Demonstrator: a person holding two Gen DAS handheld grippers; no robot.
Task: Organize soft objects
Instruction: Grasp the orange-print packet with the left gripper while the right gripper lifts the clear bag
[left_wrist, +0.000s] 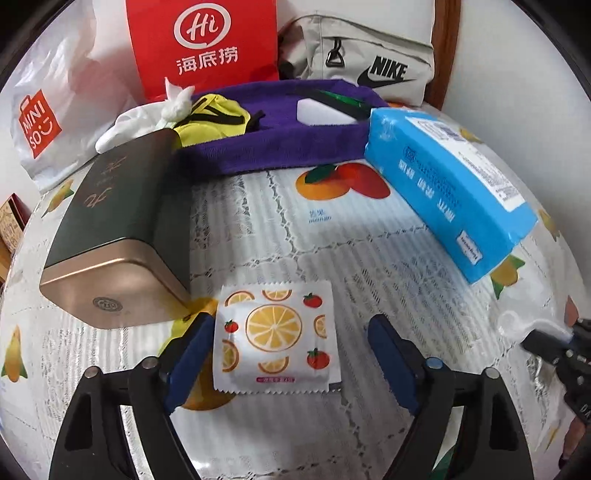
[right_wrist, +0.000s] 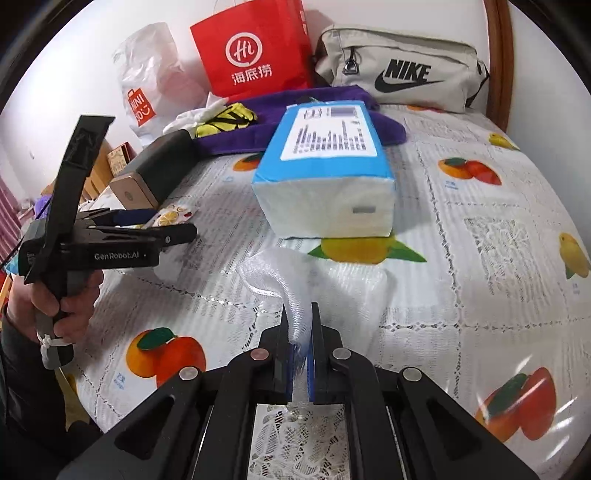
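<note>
Our left gripper (left_wrist: 291, 354), spread wide, straddles the fruit-print packet (left_wrist: 276, 336) lying flat between its fingers; our right gripper (right_wrist: 299, 325) pinches white mesh (right_wrist: 295, 280).

The left tongs (left_wrist: 291, 356) stand spread around a fruit-printed packet (left_wrist: 275, 338) (flat on the counter (left_wrist: 258, 229)), beside a dark tin (left_wrist: 118, 236) and blue tissue pack (left_wrist: 450, 188).
</note>
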